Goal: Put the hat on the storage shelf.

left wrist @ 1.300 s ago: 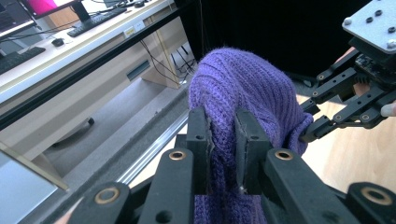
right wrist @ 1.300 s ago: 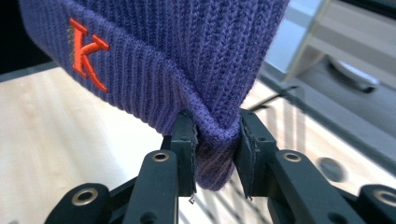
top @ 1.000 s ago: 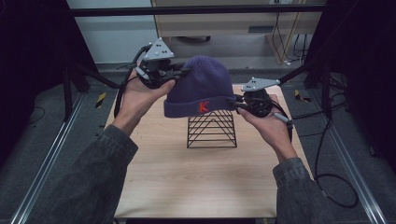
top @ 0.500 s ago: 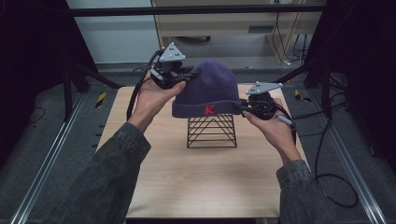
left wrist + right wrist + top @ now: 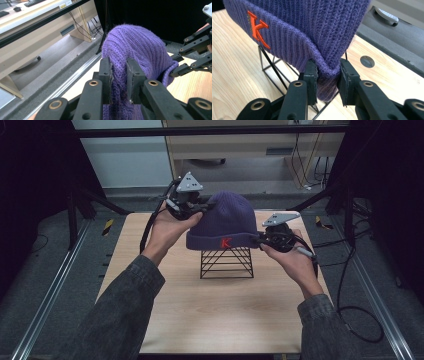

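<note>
The near half of the pale wooden tabletop [image 5: 220,310] lies bare between the person's grey-sleeved forearms, with open wood running to the front edge and to both side edges. Farther in, at the table's middle, stands a black wire pyramid-shaped stand [image 5: 226,264], free on all sides. Just above it hangs the purple ribbed knit beanie with a red letter K on its folded cuff [image 5: 225,222]; in the high view its cuff sits over the stand's top, though whether they touch I cannot tell. The right gripper [image 5: 327,75] pinches the cuff's right end, its jaws closed narrowly on the folded knit. Farther back, the left gripper [image 5: 119,75] clamps a fold of the beanie's upper left side between nearly closed jaws. Beyond the table's far edge lies grey floor.
</note>
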